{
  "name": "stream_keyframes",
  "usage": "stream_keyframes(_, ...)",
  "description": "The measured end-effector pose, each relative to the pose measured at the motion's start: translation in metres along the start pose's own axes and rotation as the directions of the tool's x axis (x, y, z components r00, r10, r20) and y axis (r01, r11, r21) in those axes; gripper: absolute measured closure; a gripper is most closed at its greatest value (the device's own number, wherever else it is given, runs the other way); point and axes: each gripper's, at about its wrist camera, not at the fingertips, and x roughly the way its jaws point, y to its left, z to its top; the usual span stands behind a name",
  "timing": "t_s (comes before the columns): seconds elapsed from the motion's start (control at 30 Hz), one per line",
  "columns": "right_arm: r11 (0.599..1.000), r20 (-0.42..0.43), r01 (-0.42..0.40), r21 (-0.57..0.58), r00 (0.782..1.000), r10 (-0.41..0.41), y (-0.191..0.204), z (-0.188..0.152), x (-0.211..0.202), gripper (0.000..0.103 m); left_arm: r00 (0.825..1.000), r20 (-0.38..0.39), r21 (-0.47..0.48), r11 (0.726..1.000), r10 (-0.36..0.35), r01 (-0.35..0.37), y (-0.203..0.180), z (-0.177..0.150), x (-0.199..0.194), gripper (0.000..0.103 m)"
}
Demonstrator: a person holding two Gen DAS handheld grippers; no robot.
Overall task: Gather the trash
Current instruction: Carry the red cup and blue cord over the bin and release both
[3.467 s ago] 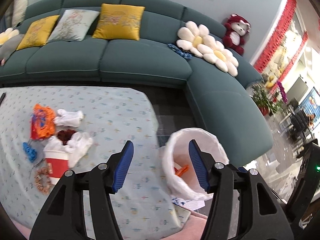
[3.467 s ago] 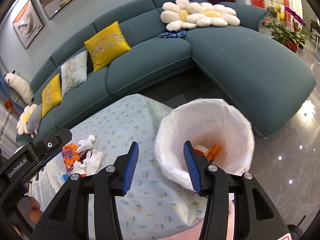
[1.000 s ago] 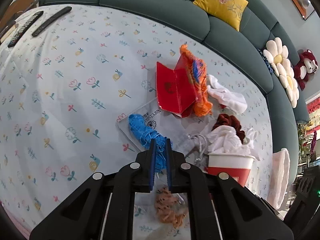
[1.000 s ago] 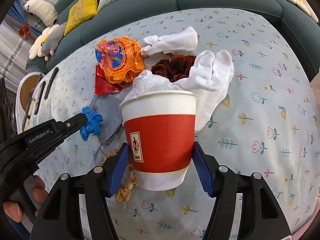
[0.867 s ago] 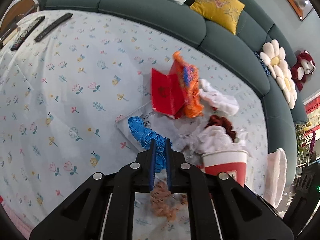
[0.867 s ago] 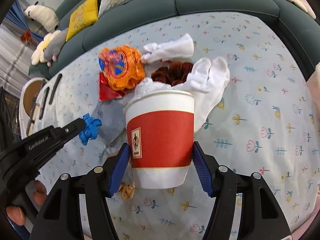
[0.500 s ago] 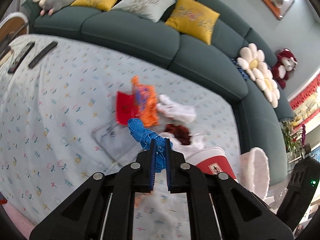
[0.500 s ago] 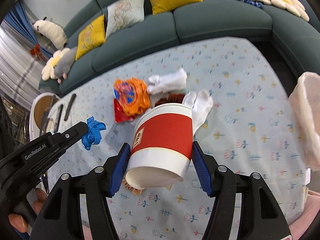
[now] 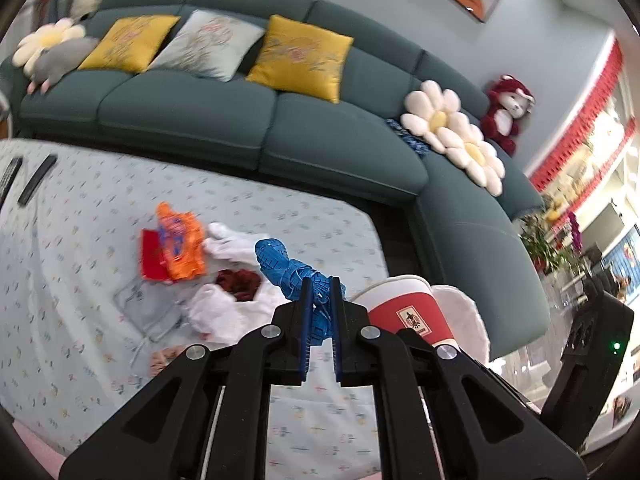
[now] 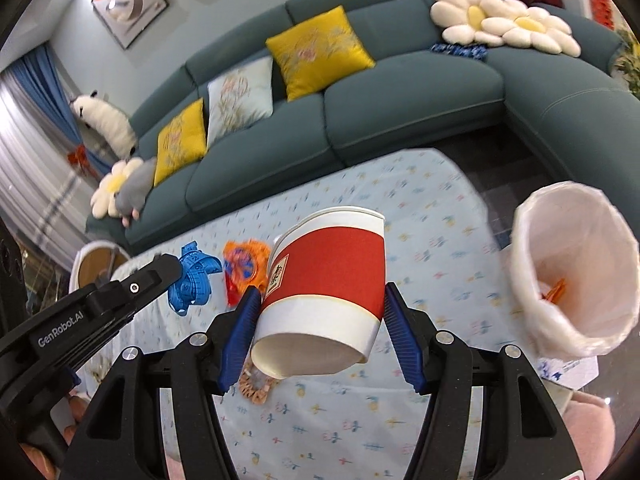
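From the left wrist view: left gripper point(image 9: 320, 312) clenching a crumpled blue measuring tape point(image 9: 289, 269) between its fingers point(image 9: 305, 322), holding it up above the table point(image 9: 72, 360) with its floral cloth. Lying on the table beyond and to the left: an orange snack wrapper point(image 9: 180, 246) overlapping a red card point(image 9: 151, 255), white tissues point(image 9: 224, 312) bunched around a dark red scrunchie point(image 9: 239, 279), a clear plastic bag point(image 9: 148, 310), and a blurred beige scrunchie point(image 9: 164, 358) nearer the camera. Showing just right of the fingers: a red and white paper cup point(image 9: 408, 310), with the white bin liner point(image 9: 466, 320) behind it at the table's right end. Curving along the far side: a teal sofa point(image 9: 248, 120) carrying yellow cushions. From the right wrist view: right gripper point(image 10: 320, 328) grasping the paper cup point(image 10: 328, 280) by its sides, tilting it so that its base is facing the camera, raised clear of the table point(image 10: 424, 248). Standing to the right, off the table's right end: the open white trash bin point(image 10: 576, 272), with an orange scrap inside. Reaching in from the left: the left gripper point(image 10: 168, 274), pinching the blue measuring tape point(image 10: 194, 282), with the orange snack wrapper point(image 10: 244, 264) lying on the table between it and the cup.
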Motion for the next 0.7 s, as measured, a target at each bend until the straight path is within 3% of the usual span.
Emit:
stream_keyframes(0.37,0.995,0.106,0.043,0.085,0.993,-0.052,-0.077,0.017,-0.057,0.044,0.997,0.002,0.153,0.985,-0.081,0.08,-0.103,-0.007,0.0,0.095)
stream_keyframes(0.7,0.976,0.161,0.108,0.188,0.977,-0.139,-0.158,0.02,-0.099,0.043,0.988,-0.062,0.283,0.947,-0.141,0.153,-0.195,-0.027,0.027,0.095)
